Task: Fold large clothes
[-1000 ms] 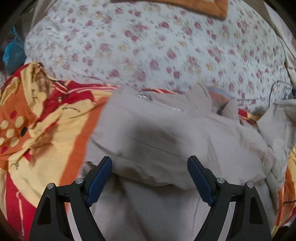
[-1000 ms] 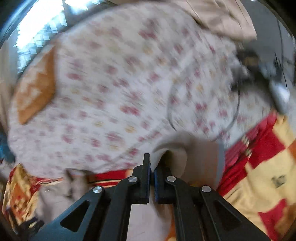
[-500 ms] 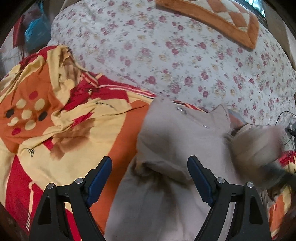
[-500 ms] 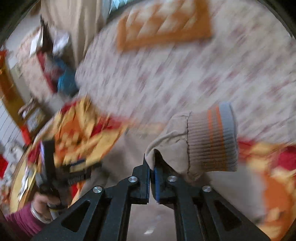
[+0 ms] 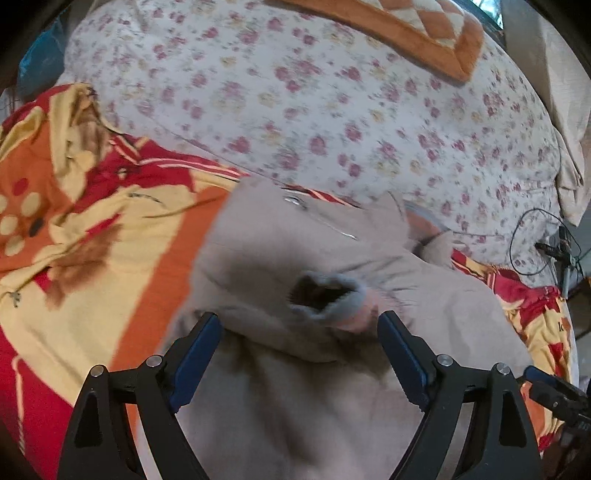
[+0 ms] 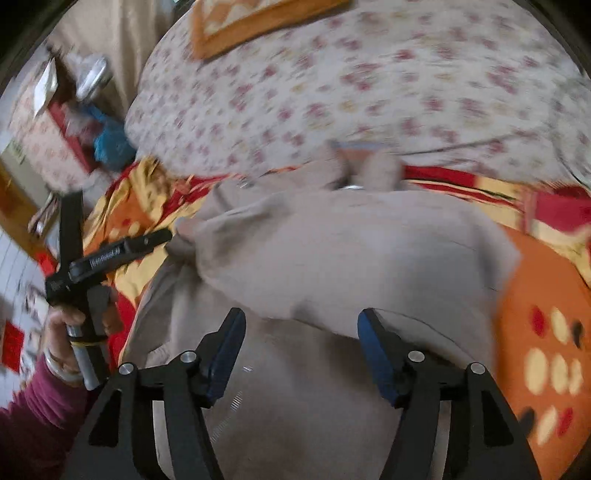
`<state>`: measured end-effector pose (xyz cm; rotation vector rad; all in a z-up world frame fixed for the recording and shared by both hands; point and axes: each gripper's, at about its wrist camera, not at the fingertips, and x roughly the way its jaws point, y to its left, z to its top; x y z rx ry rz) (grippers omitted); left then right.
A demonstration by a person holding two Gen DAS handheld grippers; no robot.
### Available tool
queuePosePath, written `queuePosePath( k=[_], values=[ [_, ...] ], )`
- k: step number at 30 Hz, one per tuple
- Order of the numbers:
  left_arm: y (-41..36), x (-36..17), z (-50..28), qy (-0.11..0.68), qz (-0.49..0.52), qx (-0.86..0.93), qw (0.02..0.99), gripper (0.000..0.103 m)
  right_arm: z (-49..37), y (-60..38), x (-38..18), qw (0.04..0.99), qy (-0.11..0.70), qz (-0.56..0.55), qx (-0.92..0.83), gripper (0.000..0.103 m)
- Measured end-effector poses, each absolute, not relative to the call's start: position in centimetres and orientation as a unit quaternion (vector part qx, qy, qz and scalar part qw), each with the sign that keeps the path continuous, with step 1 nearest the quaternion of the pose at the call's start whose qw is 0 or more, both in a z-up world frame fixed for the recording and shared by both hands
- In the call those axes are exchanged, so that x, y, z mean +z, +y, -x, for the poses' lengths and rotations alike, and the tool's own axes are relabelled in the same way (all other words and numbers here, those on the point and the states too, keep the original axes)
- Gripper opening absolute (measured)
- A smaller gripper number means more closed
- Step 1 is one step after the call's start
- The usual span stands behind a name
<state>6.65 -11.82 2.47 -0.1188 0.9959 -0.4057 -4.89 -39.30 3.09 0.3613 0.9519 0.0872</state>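
Item count, both wrist views combined:

- Beige garment (image 5: pixel 317 258): one, with one ribbed cuff opening (image 5: pixel 325 295) visible.
- Grippers: two, the left gripper (image 5: pixel 299 343) and the right gripper (image 6: pixel 301 343) (two blue-padded fingers each).
- Red, orange and yellow blanket (image 5: pixel 92 236): one.
- Floral quilt (image 5: pixel 314 103): one.
- Orange quilted cushion (image 5: pixel 417 33): one.
- Black cable (image 5: pixel 517 240): one.

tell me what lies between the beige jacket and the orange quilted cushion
The white floral duvet fills the stretch between the beige jacket and the orange quilted cushion, clearest in the left wrist view.
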Motion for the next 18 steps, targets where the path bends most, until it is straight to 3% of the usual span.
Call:
queuePosePath(
  k=[4,6,7,8,14,15,16,17,18],
  values=[
    [-13.8,1.9,-7.3,0.474,0.05,-0.194,0.857,0.086,7.8,-42.2,2.8,0.876,0.452,-0.169,-0.008,0.068],
    [-14.7,1.6,-7.9,0.472,0.056,-0.197,0.858,0.077,8.6,-42.6,2.5,0.878,0.454,-0.149,-0.029,0.071],
    [-15.4,1.3,-8.2,0.474,0.055,-0.203,0.855,0.053,9.0,-42.9,2.4,0.878,0.455,-0.142,-0.039,0.072],
    [-16.0,0.9,-8.7,0.484,0.044,-0.206,0.85,0.022,9.0,-43.0,2.2,0.878,0.455,-0.14,-0.047,0.072],
    [-17.4,4.0,-10.3,0.456,0.02,-0.225,0.861,0.016,8.4,-44.5,-0.1,0.87,0.468,-0.143,-0.057,0.071],
    [-17.1,5.1,-10.6,0.446,0.027,-0.227,0.866,0.015,8.0,-44.5,-0.4,0.872,0.466,-0.138,-0.059,0.059],
    [-16.4,6.3,-11.0,0.436,0.037,-0.225,0.871,0.015,7.5,-44.5,-0.6,0.873,0.465,-0.126,-0.07,0.023],
    [-15.7,7.2,-11.4,0.427,0.045,-0.224,0.875,0.014,7.0,-44.7,-0.8,0.872,0.468,-0.107,-0.094,0.004],
    [-14.9,8.0,-11.8,0.418,0.05,-0.22,0.88,0.014,6.8,-44.9,-0.6,0.872,0.466,-0.099,-0.112,0.002]
  ],
)
